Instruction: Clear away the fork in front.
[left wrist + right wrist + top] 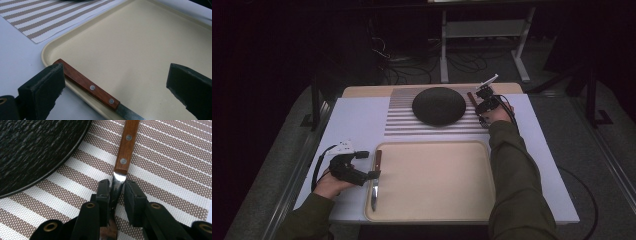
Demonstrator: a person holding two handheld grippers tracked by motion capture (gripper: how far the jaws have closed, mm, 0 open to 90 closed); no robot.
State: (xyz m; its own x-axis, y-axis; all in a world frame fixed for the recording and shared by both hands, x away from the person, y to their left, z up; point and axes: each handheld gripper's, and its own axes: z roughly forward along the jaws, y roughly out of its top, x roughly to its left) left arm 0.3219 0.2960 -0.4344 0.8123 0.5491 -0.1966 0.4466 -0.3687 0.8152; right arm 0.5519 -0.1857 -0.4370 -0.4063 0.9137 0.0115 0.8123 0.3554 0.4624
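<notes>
The right claw [116, 186] is shown narrowed about the metal neck of a wooden-handled utensil [126, 147], lying on the striped mat [172, 170] beside the black plate [32, 150]; pad contact cannot be told. Stiff, light, slippery steel is judged. The left claw [112, 82] stands wide over a knife [88, 86] on the tray [150, 50].
</notes>
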